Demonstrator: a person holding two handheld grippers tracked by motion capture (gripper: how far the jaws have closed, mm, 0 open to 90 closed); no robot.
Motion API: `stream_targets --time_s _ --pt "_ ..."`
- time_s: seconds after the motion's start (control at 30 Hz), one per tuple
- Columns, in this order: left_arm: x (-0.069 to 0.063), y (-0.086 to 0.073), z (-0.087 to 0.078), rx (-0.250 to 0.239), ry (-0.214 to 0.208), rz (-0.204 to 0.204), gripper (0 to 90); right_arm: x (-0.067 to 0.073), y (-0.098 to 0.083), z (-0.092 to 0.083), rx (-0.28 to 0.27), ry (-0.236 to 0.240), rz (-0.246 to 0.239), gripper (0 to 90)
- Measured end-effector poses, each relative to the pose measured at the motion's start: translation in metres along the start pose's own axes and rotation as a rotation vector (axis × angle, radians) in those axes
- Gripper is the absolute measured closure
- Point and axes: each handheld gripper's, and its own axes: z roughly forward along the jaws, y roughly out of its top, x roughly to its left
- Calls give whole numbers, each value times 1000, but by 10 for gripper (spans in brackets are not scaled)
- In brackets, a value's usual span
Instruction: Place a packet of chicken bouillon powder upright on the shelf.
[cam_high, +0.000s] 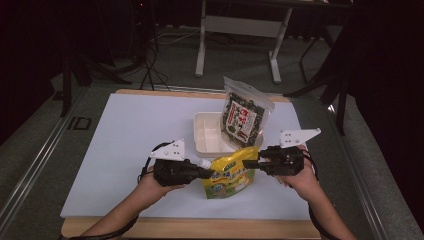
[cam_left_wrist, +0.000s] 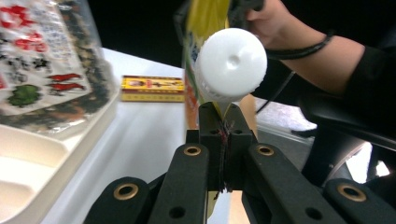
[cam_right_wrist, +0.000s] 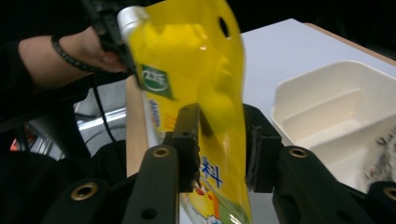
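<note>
High view is showing a yellow stand-up spouted drink pouch (cam_high: 229, 176) standing on the pale blue surface (cam_high: 125, 150) near its front edge, between the two hand-held tools. Left claw (cam_high: 207, 172) is reaching in from the left and, in the left gripper view, its jaws are standing fully closed, pinching the pouch's thin edge seam just under the white ribbed screw cap (cam_left_wrist: 230, 64). Right claw (cam_high: 248, 163) is reaching in from the right; in the right gripper view its jaws are standing partly apart on either side of the pouch body (cam_right_wrist: 196, 84), one pad lying against the film and the other showing a gap, so no firm grip is being made there. Behind the pouch, a cream divided plastic tray (cam_high: 210, 135) is sitting mid-surface, with a clear bag of dark seaweed snack with red lettering (cam_high: 244, 116) leaning upright in its right part. A flat yellow-and-red box (cam_left_wrist: 153, 88) is lying farther off on the surface in the left gripper view. Step in hand, by judgement: the pouch is being steadied for handling by the left pinch. Doing it well is calling for keeping that pinch on the stiff seam, keeping the pouch upright, and closing the right jaws squarely on the body before any lifting toward the tray, avoiding the leaning bag.
</note>
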Motion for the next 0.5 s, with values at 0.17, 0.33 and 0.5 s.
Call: stream_targets --time_s 0.17,0.33,0.5 --pt "9 1 -4 -23 43 -20 892 3 3 -1 -5 13 -40 825" --pt "15 2 -3 -36 57 -34 893 9 5 6 8 24 -67 842" --pt "16 5 0 -15 88 -23 892 14 6 16 39 -17 -78 894"
